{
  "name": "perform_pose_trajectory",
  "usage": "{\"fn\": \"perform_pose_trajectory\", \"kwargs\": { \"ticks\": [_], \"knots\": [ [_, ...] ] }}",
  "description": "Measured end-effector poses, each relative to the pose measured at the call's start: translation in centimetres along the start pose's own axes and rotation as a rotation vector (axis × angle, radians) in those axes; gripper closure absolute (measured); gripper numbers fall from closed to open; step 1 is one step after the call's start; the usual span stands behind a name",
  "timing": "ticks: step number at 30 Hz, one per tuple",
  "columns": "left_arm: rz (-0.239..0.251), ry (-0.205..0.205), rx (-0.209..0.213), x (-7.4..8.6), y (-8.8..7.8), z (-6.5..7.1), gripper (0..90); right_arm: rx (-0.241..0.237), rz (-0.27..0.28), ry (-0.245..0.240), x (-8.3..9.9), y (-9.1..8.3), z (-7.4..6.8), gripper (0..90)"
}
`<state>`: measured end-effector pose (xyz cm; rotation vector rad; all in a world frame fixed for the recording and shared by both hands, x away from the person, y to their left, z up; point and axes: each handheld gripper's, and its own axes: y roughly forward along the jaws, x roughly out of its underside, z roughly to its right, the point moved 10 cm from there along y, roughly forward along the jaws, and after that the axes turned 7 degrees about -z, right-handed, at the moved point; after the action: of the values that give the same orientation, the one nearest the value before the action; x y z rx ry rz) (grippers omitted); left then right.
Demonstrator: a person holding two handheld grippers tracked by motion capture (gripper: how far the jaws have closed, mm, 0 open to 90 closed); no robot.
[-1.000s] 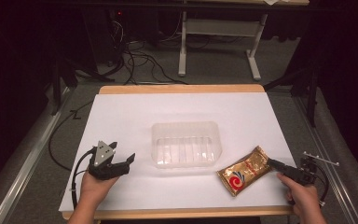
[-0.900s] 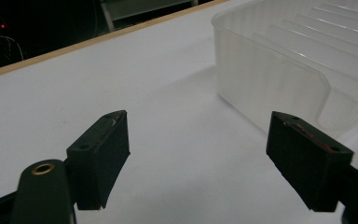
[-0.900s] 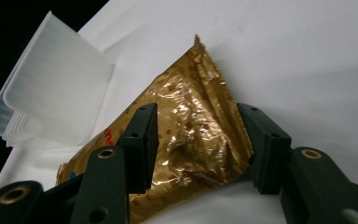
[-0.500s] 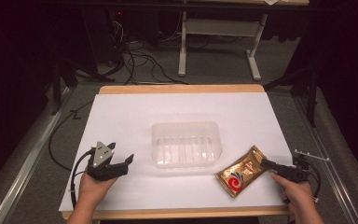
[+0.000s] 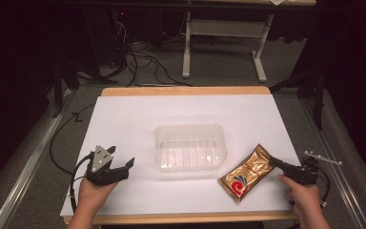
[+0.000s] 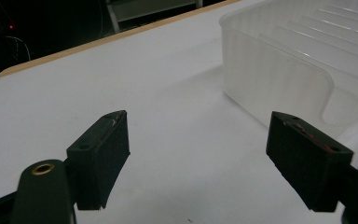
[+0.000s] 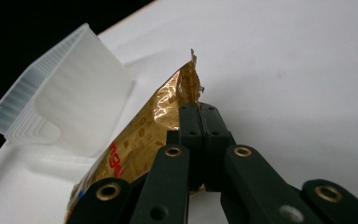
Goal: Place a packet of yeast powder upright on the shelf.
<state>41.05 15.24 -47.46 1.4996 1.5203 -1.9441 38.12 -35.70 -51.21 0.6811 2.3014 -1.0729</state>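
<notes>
The table [image 5: 190,109], covered in white, takes up the middle of the high view. At its centre sits a clear plastic tray [image 5: 190,148], open side up; in the left gripper view the tray [image 6: 298,60] lies at about two o'clock from the jaws, and in the right gripper view the tray [image 7: 70,102] stands at about ten o'clock.

A gold pouch [image 5: 246,172] with a red mark lies at about four o'clock from the tray, near it but apart, slanted so that its upper end points toward two o'clock.

The right gripper [image 5: 272,162] comes in from four o'clock of the pouch, carried by a hand [image 5: 305,200] at the table's lower right corner. Its jaws have just been closing and now pinch the pouch's [image 7: 158,135] edge between the pads, with a crumpled corner sticking out above them.

The left gripper [image 5: 119,166] sits at about eight o'clock from the tray, well apart from it. Its jaws stand wide open over bare white table, with nothing between them.
</notes>
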Motion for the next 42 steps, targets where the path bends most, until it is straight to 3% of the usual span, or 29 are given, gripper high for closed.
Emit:
{"fn": "perform_pose_trajectory", "kwargs": {
  "ticks": [8, 25, 31, 42],
  "knots": [
    [0.002, 0.001, 0.001, 0.0, -0.1, -0.1, 22.0, 0.022, 0.097, -0.066, -1.5, -1.6, -1.1, 90.0],
    [0.011, 0.003, 0.005, -0.2, -0.2, 0.0, 22.0, 0.05, 0.3, -0.227, -4.1, -5.3, -5.1, 90.0],
    [0.014, 0.001, 0.005, -0.2, -0.2, 0.0, 22.0, 0.066, 0.345, -0.286, -4.6, -6.1, -6.4, 90.0],
    [0.027, 0.001, 0.006, -0.3, -0.4, 0.1, 22.0, 0.067, 0.415, -0.342, -5.2, -7.0, -8.8, 90.0]
  ]
}}
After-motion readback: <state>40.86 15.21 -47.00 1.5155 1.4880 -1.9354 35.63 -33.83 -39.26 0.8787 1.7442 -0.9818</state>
